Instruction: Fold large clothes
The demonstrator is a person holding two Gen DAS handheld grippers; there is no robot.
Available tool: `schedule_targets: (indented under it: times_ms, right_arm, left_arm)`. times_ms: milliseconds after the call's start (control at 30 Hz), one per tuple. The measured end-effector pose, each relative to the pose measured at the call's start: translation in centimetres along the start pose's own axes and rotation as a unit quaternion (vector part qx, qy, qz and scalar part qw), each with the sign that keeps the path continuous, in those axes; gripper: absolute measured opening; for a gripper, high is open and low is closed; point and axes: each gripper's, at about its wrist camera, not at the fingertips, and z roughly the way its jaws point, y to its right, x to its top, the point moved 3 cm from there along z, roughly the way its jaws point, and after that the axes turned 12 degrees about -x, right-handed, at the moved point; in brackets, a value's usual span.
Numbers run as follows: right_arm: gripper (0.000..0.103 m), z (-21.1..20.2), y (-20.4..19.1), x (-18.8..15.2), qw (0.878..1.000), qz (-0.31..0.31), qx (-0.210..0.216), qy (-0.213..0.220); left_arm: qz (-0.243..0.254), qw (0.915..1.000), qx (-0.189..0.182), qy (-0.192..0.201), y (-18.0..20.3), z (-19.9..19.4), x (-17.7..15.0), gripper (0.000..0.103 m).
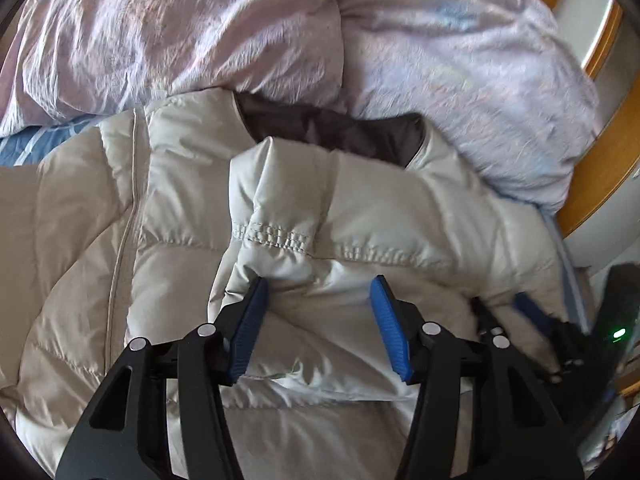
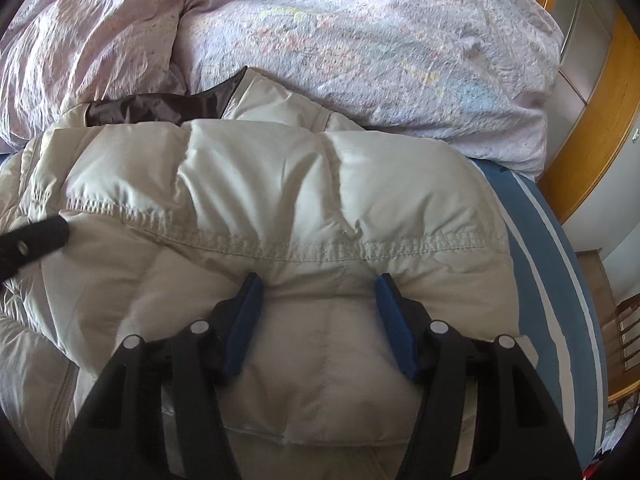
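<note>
Cream puffer jacket (image 1: 192, 208) lies on the striped sheet (image 2: 560, 280) against the lilac duvet (image 1: 160, 28), one sleeve (image 2: 280, 184) already folded across the chest. Left gripper (image 1: 318, 294) and right gripper (image 2: 318, 290) both stand roughly half open, pads straddling the sleeve's padding, gripping nothing. Judged partway: other side and lengthwise fold remain.

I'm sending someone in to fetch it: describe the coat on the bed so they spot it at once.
Find the bed with the blue striped sheet and the rumpled pink quilt heaped at its far side. Just in front of the quilt lies a puffy cream jacket. Its shiny stitched padding and dark brown lining at the collar set it apart from the bedding.
</note>
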Motion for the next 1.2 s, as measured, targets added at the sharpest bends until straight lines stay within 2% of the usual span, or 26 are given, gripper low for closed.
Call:
schedule_targets:
  times_ms: [133, 200, 233, 267, 333, 367, 433, 533, 600, 667, 733, 800, 867, 900, 933, 1000, 1067, 1200]
  right_arm:
    - [0.059, -0.5, 0.2, 0.2, 1.000, 0.010, 0.003, -0.001]
    - [0.058, -2.2, 0.1, 0.8, 0.999, 0.020, 0.036, 0.023]
    - [0.058, -2.6, -0.3, 1.0, 0.999, 0.009, 0.027, 0.032]
    - [0.060, -2.4, -1.0, 1.1, 1.000, -0.010, 0.015, 0.026]
    - [0.065, -0.4, -2.4, 0.5, 0.999, -0.039, 0.005, -0.013]
    - [0.068, -0.2, -2.4, 0.3, 0.999, -0.038, -0.005, 0.000]
    - [0.070, -0.1, -2.3, 0.4, 0.999, -0.036, -0.004, -0.003]
    - [0.070, -0.8, -1.4, 0.3, 1.000, -0.012, 0.016, -0.019]
    - [0.071, -2.0, -1.0, 0.2, 1.000, -0.004, 0.029, -0.012]
    - [0.072, -3.9, -0.7, -0.2, 0.999, 0.007, 0.038, 0.004]
    - [0.073, -5.5, -0.6, -0.5, 0.998, 0.012, 0.060, 0.012]
    - [0.074, -7.0, -1.0, -0.9, 0.997, 0.015, 0.079, 0.019]
    - [0.074, -8.1, -1.4, -1.2, 0.995, 0.015, 0.095, 0.023]
    - [0.074, -8.7, -1.8, -1.4, 0.994, 0.014, 0.105, 0.023]
    - [0.074, -9.4, -2.2, -1.7, 0.993, 0.009, 0.115, 0.025]
    - [0.075, -10.7, -2.9, -2.2, 0.992, 0.001, 0.121, 0.033]
    - [0.076, -12.0, -3.5, -2.6, 0.992, -0.009, 0.121, 0.044]
    - [0.076, -12.9, -3.6, -2.9, 0.992, -0.011, 0.119, 0.051]
  left_arm:
    - [0.023, 0.9993, 0.030, 0.001, 0.4, 1.0, -0.8, 0.056]
    - [0.009, 0.9998, 0.014, 0.006, 0.0, 0.7, -0.8, 0.056]
    - [-0.001, 1.0000, 0.003, 0.007, -0.3, 0.4, -0.7, 0.056]
    - [-0.010, 0.9999, -0.007, 0.008, -0.5, -0.1, -0.7, 0.056]
    - [-0.029, 0.9990, -0.032, 0.007, -0.8, -1.8, -0.9, 0.056]
    - [-0.034, 0.9982, -0.049, 0.009, -1.0, -3.2, -1.1, 0.057]
    - [-0.045, 0.9962, -0.072, 0.020, -2.1, -7.0, -2.2, 0.059]
    - [-0.069, 0.9914, -0.103, 0.043, -4.9, -12.7, -4.6, 0.073]
    - [-0.097, 0.9878, -0.095, 0.076, -8.5, -17.4, -7.1, 0.075]
    - [-0.129, 0.9835, -0.068, 0.107, -12.2, -21.3, -9.4, 0.076]
    - [-0.177, 0.9746, -0.042, 0.131, -16.3, -24.5, -11.9, 0.076]
    - [-0.250, 0.9541, -0.007, 0.164, -21.4, -27.3, -14.9, 0.076]
    - [-0.317, 0.9296, 0.034, 0.185, -25.6, -29.0, -17.3, 0.075]
    - [-0.339, 0.9198, 0.041, 0.194, -27.1, -29.5, -18.0, 0.075]
    - [-0.377, 0.9008, 0.054, 0.209, -29.2, -30.1, -19.3, 0.075]
    - [-0.414, 0.8792, 0.058, 0.229, -31.4, -30.6, -20.5, 0.074]
    - [-0.457, 0.8528, 0.053, 0.248, -33.5, -30.7, -21.7, 0.070]
    - [-0.488, 0.8234, 0.026, 0.288, -35.1, -31.2, -21.9, 0.066]
